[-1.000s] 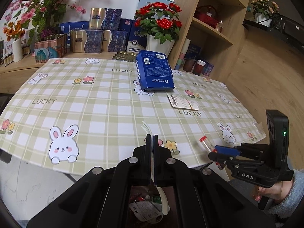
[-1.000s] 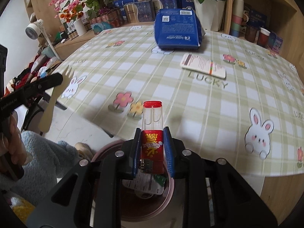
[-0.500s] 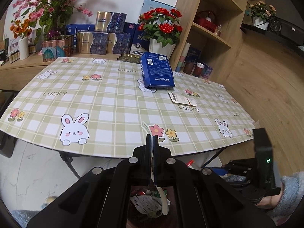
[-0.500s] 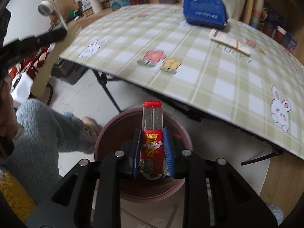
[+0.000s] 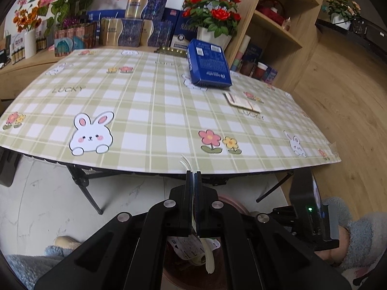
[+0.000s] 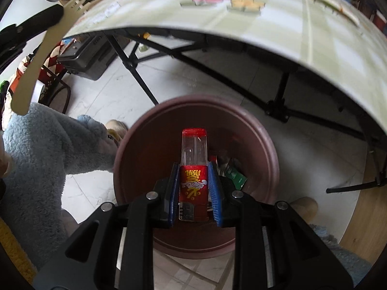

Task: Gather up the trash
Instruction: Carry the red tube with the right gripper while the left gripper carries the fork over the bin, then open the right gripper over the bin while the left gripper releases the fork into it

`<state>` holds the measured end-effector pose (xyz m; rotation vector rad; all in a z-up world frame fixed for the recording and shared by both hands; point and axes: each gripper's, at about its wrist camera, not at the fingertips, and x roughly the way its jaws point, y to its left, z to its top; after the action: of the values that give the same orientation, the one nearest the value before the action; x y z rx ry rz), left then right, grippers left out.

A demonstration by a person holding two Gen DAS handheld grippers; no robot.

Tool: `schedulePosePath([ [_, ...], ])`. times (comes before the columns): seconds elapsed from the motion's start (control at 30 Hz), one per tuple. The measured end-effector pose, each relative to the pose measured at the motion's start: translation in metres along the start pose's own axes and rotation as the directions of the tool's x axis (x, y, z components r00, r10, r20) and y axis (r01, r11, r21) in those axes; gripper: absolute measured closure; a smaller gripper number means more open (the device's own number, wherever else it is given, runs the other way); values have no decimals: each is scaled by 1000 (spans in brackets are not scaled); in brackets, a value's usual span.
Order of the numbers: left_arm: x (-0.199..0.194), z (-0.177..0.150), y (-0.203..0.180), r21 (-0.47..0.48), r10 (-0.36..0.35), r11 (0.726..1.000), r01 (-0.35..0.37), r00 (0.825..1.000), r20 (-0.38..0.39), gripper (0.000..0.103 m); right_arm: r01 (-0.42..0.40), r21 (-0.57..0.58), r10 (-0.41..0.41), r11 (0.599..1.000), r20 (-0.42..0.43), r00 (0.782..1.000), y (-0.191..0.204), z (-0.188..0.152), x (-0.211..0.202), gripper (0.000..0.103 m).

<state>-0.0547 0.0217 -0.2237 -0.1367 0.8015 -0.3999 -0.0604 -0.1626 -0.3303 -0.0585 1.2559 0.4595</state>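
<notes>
My right gripper (image 6: 194, 169) is shut on a clear plastic tube with a red cap and red label (image 6: 194, 159). It holds the tube over the open mouth of a brown round trash bin (image 6: 263, 142) on the floor, which has wrappers in it. My left gripper (image 5: 193, 172) is shut on a cream plastic fork (image 5: 188, 163), seen edge-on, in front of the table's near edge. The fork also shows at the upper left of the right wrist view (image 6: 36, 55). The bin (image 5: 232, 199) shows below the left gripper.
A table with a green checked bunny cloth (image 5: 150, 111) carries a blue box (image 5: 209, 64) and a flat white packet (image 5: 241, 101). Its black folding legs (image 6: 135, 67) stand beside the bin. Shelves (image 5: 278, 24) stand at the right. A fuzzy blue sleeve (image 6: 48, 140) is left of the bin.
Both grippers have moved down and back from the table edge. My right gripper with the tube now hangs over the bin's mouth, closer to it. My left gripper still holds the fork.
</notes>
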Motion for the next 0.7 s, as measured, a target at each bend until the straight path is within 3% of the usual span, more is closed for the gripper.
schedulePosePath([
  [0.3, 14, -2, 4, -12, -10, 1000, 10, 999, -32, 101, 3, 16, -2, 1000, -101, 995, -2, -3, 24, 75],
  [0.53, 15, -5, -1, -4, -20, 1000, 20, 999, -39, 101, 10, 47, -7, 999, -58, 998, -5, -3, 11, 62],
  [0.7, 13, -7, -4, -1, -23, 1000, 23, 999, -43, 101, 36, 65, -39, 997, 45, 998, -7, 1, -14, 30],
])
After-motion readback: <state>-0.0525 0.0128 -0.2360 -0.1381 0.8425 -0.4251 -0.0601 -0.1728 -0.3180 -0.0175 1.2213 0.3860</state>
